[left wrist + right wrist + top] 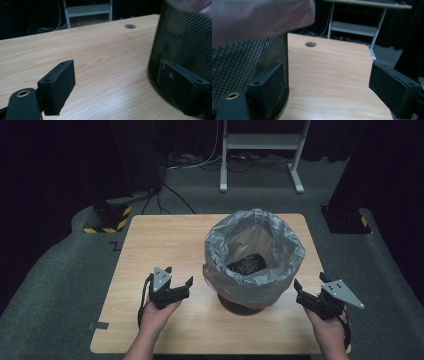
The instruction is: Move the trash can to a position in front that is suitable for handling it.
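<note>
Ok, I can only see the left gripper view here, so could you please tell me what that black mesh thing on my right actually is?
Observer: A mesh bin, lined with a grey bag folded over its rim.
Operator: Is anything inside it?
Observer: Something dark and crumpled lies at the bottom.
Operator: And where is the other tool?
Observer: The right tool is on the bin's far side, jaws open, holding nothing, like your left tool.

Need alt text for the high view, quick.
A bin lined with a grey plastic bag stands on a wooden table. An open hand-held gripper sits on each side, left and right, neither touching it.
</note>
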Tool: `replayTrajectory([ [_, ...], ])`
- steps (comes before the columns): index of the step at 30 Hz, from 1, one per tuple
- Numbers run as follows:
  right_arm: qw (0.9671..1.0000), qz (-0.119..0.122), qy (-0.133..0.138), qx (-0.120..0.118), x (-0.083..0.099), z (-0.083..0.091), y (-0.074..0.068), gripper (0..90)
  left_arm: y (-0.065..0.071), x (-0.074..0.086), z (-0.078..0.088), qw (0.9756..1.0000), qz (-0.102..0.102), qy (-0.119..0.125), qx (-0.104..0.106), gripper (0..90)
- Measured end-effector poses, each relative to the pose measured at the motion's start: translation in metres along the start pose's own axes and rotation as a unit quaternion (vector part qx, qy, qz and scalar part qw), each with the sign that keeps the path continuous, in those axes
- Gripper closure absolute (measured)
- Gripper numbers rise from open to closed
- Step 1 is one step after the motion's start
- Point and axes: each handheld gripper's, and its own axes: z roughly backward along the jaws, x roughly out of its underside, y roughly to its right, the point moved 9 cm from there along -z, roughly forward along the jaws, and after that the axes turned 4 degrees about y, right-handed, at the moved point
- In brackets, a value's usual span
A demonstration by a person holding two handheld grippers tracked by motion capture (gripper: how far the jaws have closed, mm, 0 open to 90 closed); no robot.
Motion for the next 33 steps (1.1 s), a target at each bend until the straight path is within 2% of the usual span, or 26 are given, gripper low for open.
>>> replayTrajectory([
  [3,0.9998,-0.002,0.020,0.002,-0.008,0.006,0.005,13.4,0.006,-0.006,0.002,0.9999,0.006,0.010,0.012,14.3],
  [5,0.9995,-0.003,0.032,0.001,-0.013,0.009,0.006,13.4,0.007,-0.008,0.004,0.9999,0.004,0.011,0.008,13.5],
  [8,0.9989,-0.006,0.046,0.002,-0.020,0.014,0.008,13.5,0.010,-0.012,0.005,0.9997,-0.019,0.018,0.004,10.9],
  [12,0.9978,0.000,0.066,0.002,-0.029,0.020,0.008,13.4,0.014,-0.019,0.009,0.9988,-0.031,0.034,0.015,6.3],
  [18,0.9962,-0.002,0.087,0.003,-0.039,0.026,0.009,13.3,0.020,-0.030,0.018,0.9969,-0.037,0.063,0.029,14.0],
  [23,0.9954,0.002,0.096,0.008,-0.046,0.030,0.008,13.0,0.023,-0.037,0.024,0.9952,-0.033,0.085,0.036,14.3],
  [26,0.9948,0.005,0.100,0.014,-0.050,0.031,0.007,12.9,0.026,-0.044,0.030,0.9930,-0.027,0.108,0.038,14.3],
  [30,0.9942,0.007,0.107,0.012,-0.054,0.032,0.004,12.5,0.028,-0.051,0.035,0.9908,-0.019,0.128,0.039,10.9],
  [33,0.9942,0.009,0.107,0.003,-0.056,0.033,0.000,11.6,0.031,-0.057,0.037,0.9889,-0.016,0.142,0.043,13.0],
])
